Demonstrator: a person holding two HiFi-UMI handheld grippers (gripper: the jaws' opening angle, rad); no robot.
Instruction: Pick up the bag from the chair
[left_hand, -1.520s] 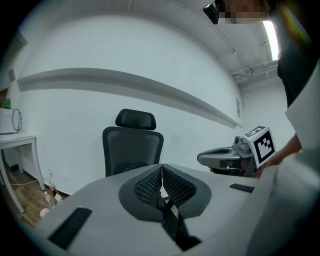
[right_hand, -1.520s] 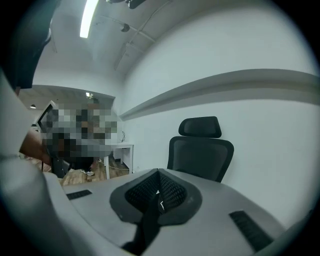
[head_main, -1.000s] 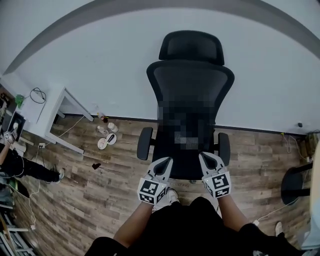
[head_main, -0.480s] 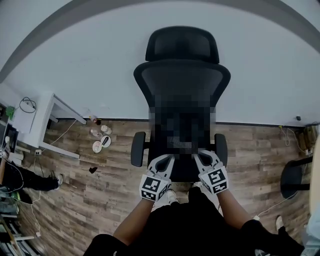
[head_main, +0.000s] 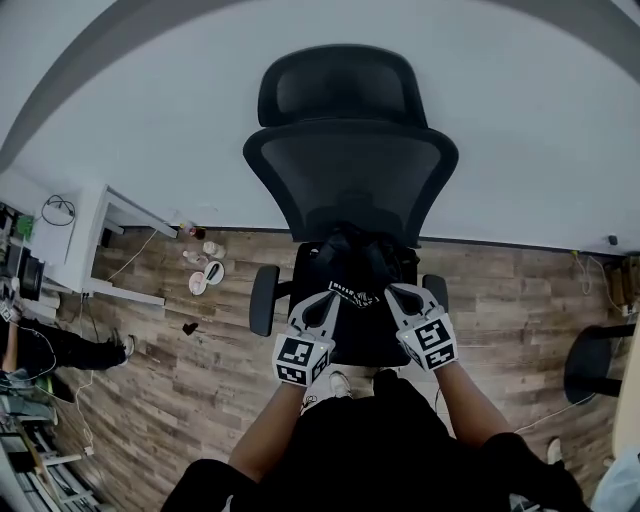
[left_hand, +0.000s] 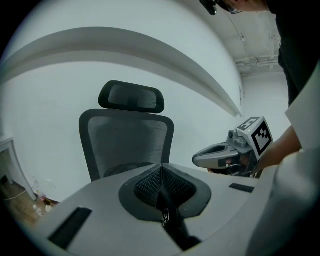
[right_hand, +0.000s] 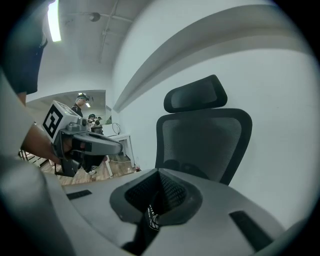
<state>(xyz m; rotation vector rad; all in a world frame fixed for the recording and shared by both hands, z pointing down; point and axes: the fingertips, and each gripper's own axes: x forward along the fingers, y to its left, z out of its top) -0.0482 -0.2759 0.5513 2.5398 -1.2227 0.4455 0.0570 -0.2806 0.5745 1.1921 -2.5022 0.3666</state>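
Room, head view: a white wall (head_main: 150, 120) fills the top and a wood-plank floor (head_main: 200, 360) lies below it. A white desk (head_main: 95, 225) stands at 9 o'clock with small items (head_main: 205, 272) on the floor near its leg. A second chair (head_main: 592, 365) stands at 3 o'clock.
Seat, head view: the black mesh chair (head_main: 350, 170) stands at 12 o'clock with its back to the wall, a headrest on top and an armrest on either side.
Task object, head view: the black bag (head_main: 352, 262) lies on the chair's seat at the foot of the backrest, with white print on its near edge.
Left tool, head view: the left gripper (head_main: 326, 300) is at 7 o'clock of the bag, its tip at the bag's near edge. Whether it touches cannot be told.
Right tool, head view: the right gripper (head_main: 395, 294) is at 5 o'clock of the bag, placed likewise.
Person, head view: forearms (head_main: 270, 440) and dark clothing are at 6 o'clock.
Jaws, left gripper view: the left gripper (left_hand: 161, 175) has its ribbed pads pressed fully together, with nothing held.
Surroundings, left gripper view: the chair (left_hand: 127, 145) is at 11 o'clock. The right gripper (left_hand: 197, 160) is at 3 o'clock, closed and empty.
Jaws, right gripper view: the right gripper (right_hand: 160, 179) has its pads closed tight on each other, with nothing between them.
Surroundings, right gripper view: the chair (right_hand: 205, 140) is at 1 o'clock. The bag (right_hand: 181, 166) shows as a dark lump low against the backrest. The left gripper (right_hand: 119, 148) is at 9 o'clock, with the desk (right_hand: 119, 139) behind it.
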